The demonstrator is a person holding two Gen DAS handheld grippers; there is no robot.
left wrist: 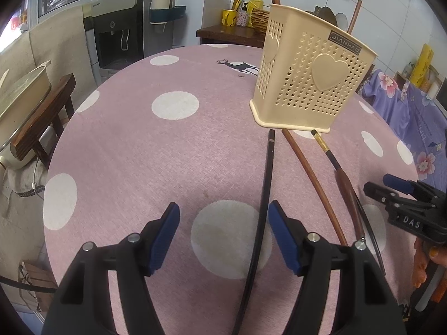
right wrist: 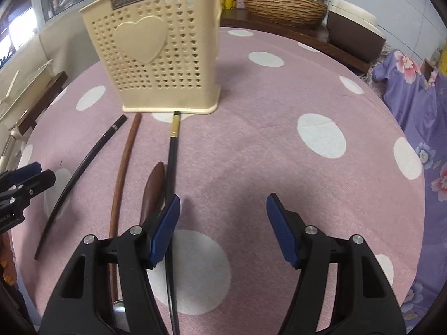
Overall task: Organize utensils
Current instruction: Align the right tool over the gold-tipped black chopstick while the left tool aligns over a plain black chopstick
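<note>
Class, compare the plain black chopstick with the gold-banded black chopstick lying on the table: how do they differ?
The plain black chopstick has only a thin pale ring near its end; the gold-banded chopstick has a broad gold band. The plain one's tip stops short of the cream utensil holder; the banded one's reaches its base. Both lie flat on the polka-dot tablecloth.

— The light is even and soft here, daylight mostly, coming from the blown-out window (right wrist: 12,32) at far left.

— Shadows are faint: only a dim grey patch on the pink polka-dot tablecloth (right wrist: 279,145) ahead of the blue-padded right gripper (right wrist: 223,222).

— No harsh glare. Centres are sharp; the label on the cream perforated plastic utensil holder (left wrist: 310,81) reads clearly.

— Its top smears in the right view, though. Fisheye bends the straight sticks, and black vignette rings the corners.
</note>
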